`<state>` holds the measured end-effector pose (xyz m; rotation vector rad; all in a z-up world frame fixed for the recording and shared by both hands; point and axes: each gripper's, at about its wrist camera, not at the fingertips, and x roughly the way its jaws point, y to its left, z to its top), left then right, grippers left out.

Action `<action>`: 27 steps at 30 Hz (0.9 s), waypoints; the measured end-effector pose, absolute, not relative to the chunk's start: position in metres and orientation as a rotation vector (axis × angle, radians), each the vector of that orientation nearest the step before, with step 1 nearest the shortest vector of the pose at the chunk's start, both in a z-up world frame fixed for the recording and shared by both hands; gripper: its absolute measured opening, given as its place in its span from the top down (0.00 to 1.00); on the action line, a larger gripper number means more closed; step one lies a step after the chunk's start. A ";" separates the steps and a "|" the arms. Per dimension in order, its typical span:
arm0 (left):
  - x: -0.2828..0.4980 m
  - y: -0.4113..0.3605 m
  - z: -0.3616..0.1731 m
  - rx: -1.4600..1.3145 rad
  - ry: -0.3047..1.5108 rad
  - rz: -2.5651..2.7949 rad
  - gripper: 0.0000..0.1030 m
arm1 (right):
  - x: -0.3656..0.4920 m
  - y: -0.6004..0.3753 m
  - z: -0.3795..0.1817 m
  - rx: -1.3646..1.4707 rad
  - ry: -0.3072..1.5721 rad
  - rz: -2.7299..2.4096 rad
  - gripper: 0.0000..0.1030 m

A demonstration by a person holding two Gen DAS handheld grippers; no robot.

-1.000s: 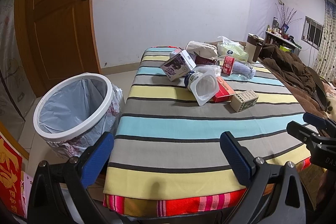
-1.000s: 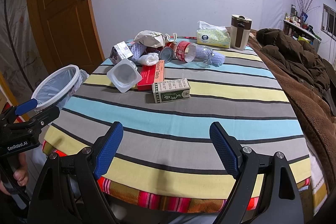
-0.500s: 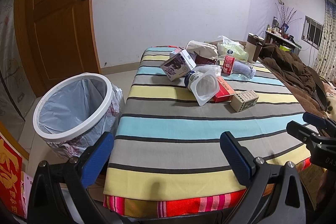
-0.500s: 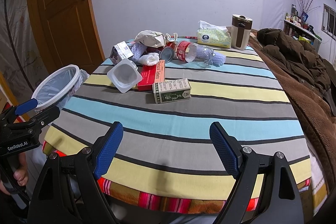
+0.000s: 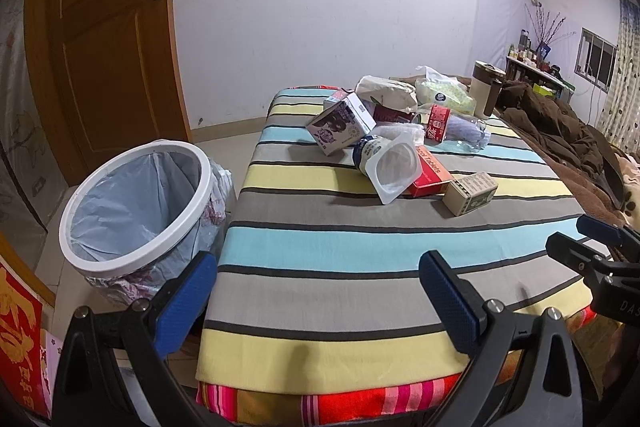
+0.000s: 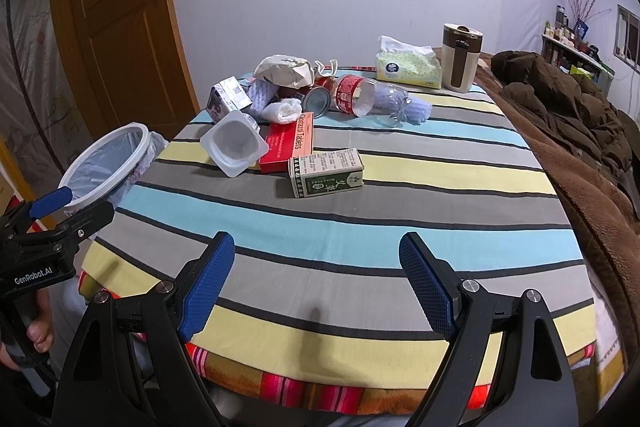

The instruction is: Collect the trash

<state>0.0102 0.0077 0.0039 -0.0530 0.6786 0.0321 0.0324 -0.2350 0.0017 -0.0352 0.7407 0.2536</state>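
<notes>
Trash lies heaped on the far half of a striped table [image 6: 400, 235]: a green carton [image 6: 326, 178], a red tablet box [image 6: 290, 148], a white plastic cup [image 6: 234, 148], a small purple milk carton [image 5: 340, 125], a crushed bottle with a red label [image 6: 372, 99], a tin can [image 6: 316, 101] and a crumpled paper bag [image 6: 285, 71]. A white-rimmed bin [image 5: 134, 203] with a plastic liner stands on the floor left of the table. My left gripper [image 5: 318, 299] and right gripper [image 6: 316, 283] both hover open over the near table edge, holding nothing.
A tissue pack [image 6: 408, 67] and a brown-and-cream jug [image 6: 460, 57] stand at the table's far end. A brown blanket and coat [image 6: 568, 115] lie along the right side. A wooden door [image 5: 100, 39] is behind the bin. A hand [image 6: 38, 331] holds the left gripper's handle.
</notes>
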 end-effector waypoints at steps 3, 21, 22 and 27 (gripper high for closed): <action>0.017 0.007 0.002 -0.043 0.685 0.031 0.01 | 0.036 -0.235 0.000 -0.038 0.744 0.256 0.17; 0.083 0.021 0.000 -0.039 0.672 -0.024 0.01 | 0.095 -0.222 -0.016 -0.064 0.767 0.272 0.17; 0.087 0.021 -0.001 -0.045 0.677 -0.034 0.01 | 0.101 -0.221 -0.018 -0.065 0.775 0.270 0.17; 0.106 0.015 -0.008 -0.037 0.697 -0.074 0.01 | 0.125 -0.219 -0.029 -0.062 0.815 0.275 0.16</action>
